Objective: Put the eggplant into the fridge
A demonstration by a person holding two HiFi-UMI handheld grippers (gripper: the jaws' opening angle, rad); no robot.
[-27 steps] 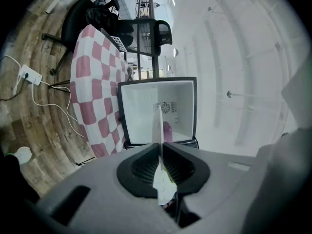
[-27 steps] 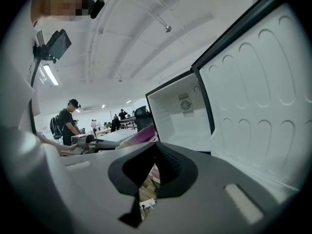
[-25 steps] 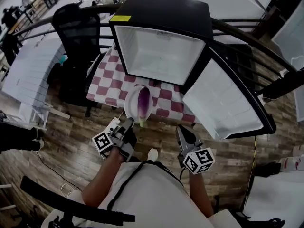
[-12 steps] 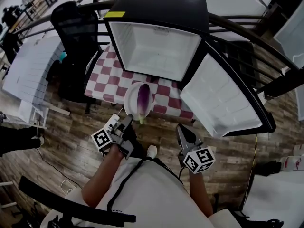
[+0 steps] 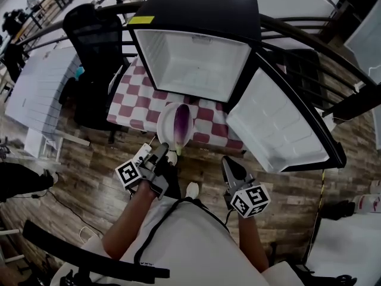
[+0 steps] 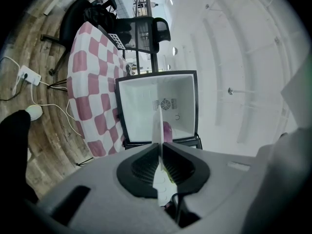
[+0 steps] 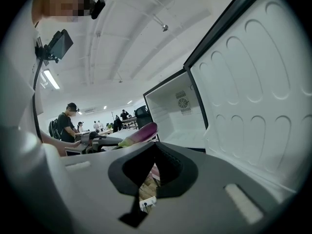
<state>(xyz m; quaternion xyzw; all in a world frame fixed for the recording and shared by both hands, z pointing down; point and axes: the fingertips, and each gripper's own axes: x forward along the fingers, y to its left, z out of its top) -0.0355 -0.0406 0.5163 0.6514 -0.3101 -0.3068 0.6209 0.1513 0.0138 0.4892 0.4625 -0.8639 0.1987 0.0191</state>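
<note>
The left tongs [image 5: 159, 154] are closed on the near rim of a white plate [image 5: 166, 121]; its thin edge stands between the jaws. The eggplant [image 5: 181, 124] lies on this plate, with the green stem end toward the person and the purple end toward the fridge [image 5: 196, 16]. The plate is in front of the open fridge, over the front edge of the checked tabletop [image 5: 134, 103]. The door [image 5: 280, 130] stands wide open at the right. The right tongs [image 5: 229, 164] are closed with nothing in them, near the door and apart from the plate
</note>
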